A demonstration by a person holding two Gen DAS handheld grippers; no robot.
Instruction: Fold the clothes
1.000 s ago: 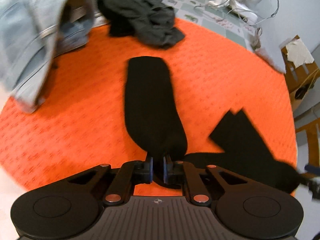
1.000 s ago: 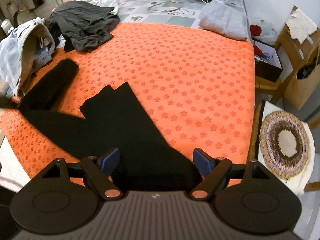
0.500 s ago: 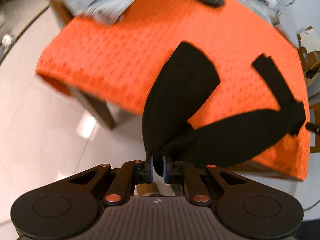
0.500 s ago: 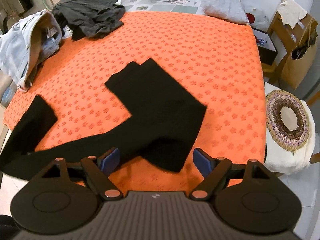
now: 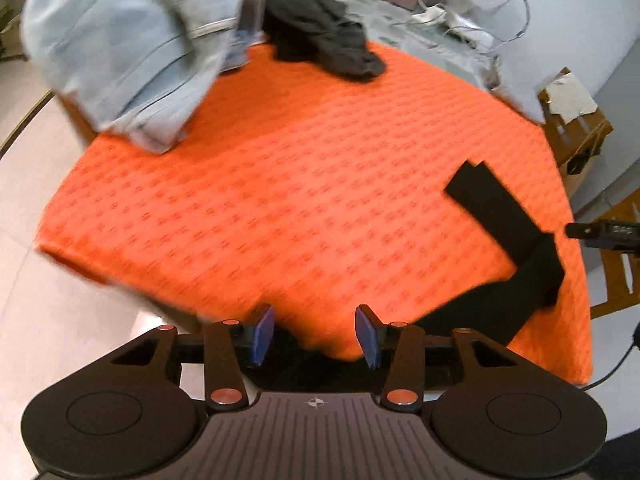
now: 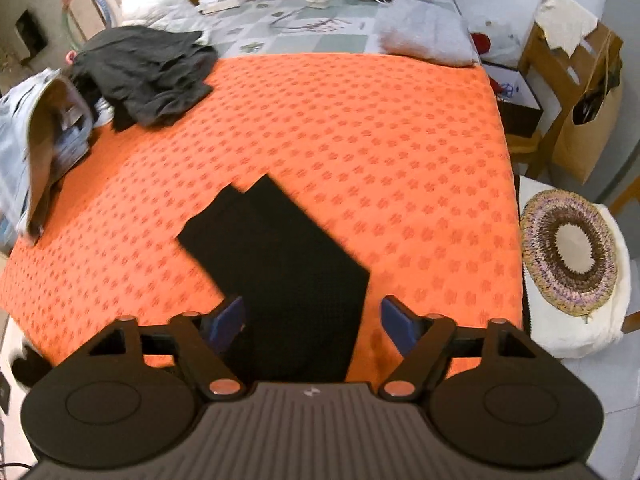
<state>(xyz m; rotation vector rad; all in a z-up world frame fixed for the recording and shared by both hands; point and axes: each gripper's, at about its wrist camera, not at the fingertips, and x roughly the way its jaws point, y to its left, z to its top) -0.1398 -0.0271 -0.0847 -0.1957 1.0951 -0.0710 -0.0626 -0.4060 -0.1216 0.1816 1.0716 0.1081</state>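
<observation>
A black garment (image 6: 288, 256) lies on the orange-covered table (image 6: 360, 140), near its front edge; in the left wrist view it (image 5: 516, 240) stretches along the right side and hangs over the near edge. My left gripper (image 5: 316, 336) is open and empty at the table's near edge, with black cloth just below its jaws. My right gripper (image 6: 312, 322) is open and empty, hovering over the garment's near end.
Light blue jeans (image 5: 132, 48) and a dark grey garment (image 5: 320, 44) lie at the far left; both show in the right wrist view, jeans (image 6: 28, 140) and grey garment (image 6: 148, 72). A folded grey cloth (image 6: 428, 40) lies at the back. A woven round mat (image 6: 568, 248) sits right.
My left gripper opened and let go of the black garment, which now lies along the table's front edge. Both views shifted; the right gripper stays open over the garment.
</observation>
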